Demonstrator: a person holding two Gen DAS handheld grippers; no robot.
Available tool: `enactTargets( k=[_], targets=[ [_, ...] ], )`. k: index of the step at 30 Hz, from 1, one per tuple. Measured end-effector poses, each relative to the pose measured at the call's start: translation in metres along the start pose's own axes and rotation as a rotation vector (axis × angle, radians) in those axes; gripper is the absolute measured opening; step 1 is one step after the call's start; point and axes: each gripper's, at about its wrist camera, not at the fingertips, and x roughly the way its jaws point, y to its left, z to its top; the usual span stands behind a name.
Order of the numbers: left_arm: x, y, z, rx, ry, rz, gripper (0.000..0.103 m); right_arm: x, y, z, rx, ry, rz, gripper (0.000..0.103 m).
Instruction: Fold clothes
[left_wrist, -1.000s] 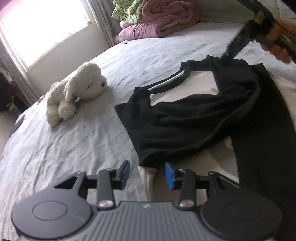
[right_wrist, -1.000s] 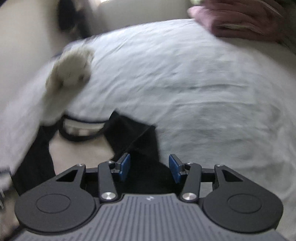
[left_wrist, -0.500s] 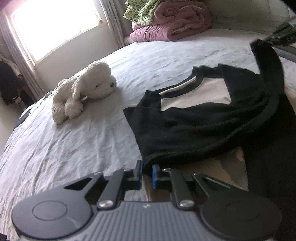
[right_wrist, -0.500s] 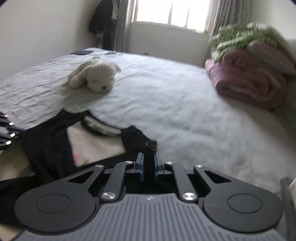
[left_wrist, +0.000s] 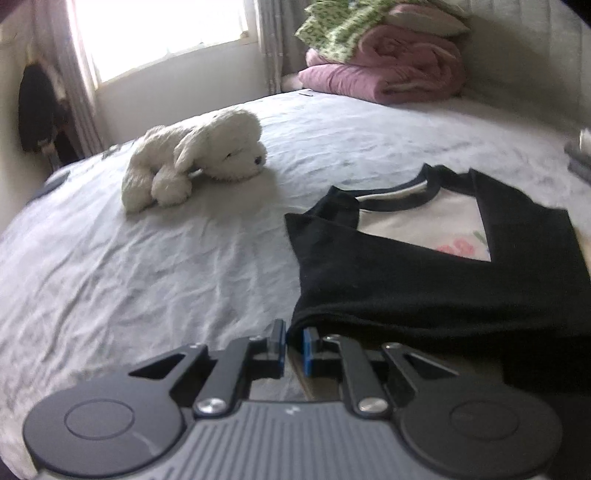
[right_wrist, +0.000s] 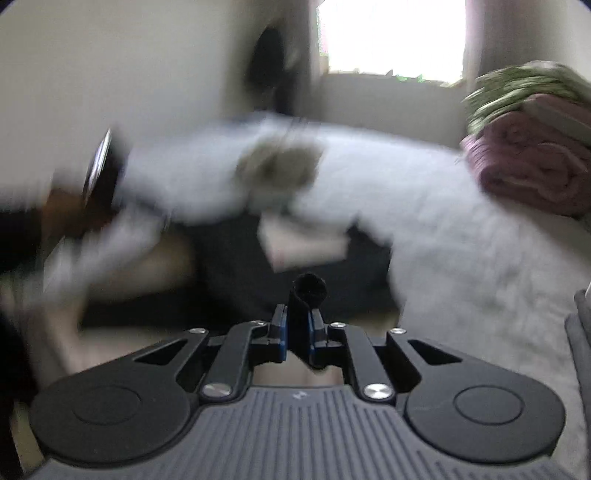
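Nearest, the left claw (left_wrist: 294, 347) pinches the black shirt's (left_wrist: 424, 288) near corner; the right claw (right_wrist: 297, 332) clamps a bunched black fold. The shirt spreads ahead and right across the bed (left_wrist: 184, 258), beyond it a plush dog (left_wrist: 195, 158).

A left gripper (left_wrist: 294, 346), seen from just behind its two blue-padded fingers (left_wrist: 279, 341), fills the lower edge of the view. The fingers are nearly closed, pinching the near left corner of a black and cream shirt (left_wrist: 424, 291). The shirt spreads ahead and to the right of the gripper over a wrinkled pale grey bedsheet (left_wrist: 166, 266), its black sleeves folded across the cream front. Farther ahead to the left lies a white plush dog (left_wrist: 195, 158). Far ahead to the right sits a stack of pink and green bedding (left_wrist: 388, 62).
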Motion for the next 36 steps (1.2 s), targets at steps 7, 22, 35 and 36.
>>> enactTargets(
  k=[7,22,35,36],
  targets=[
    [-0.002,0.013,-0.002,-0.065,-0.011,-0.045,0.013,0.008,0.03,-0.006,-0.117,0.097,0.045,0.03],
    [-0.002,0.009,-0.011,0.041,0.012,-0.044,0.014,0.023,0.042,-0.01,-0.092,0.172,0.158,0.037],
    [-0.022,0.048,-0.019,-0.1,0.02,-0.105,0.019,0.016,0.03,0.001,-0.06,0.101,0.226,0.044],
    [-0.021,0.048,-0.018,-0.122,0.013,-0.119,0.019,0.018,0.026,0.005,-0.051,0.09,0.207,0.045]
  ],
)
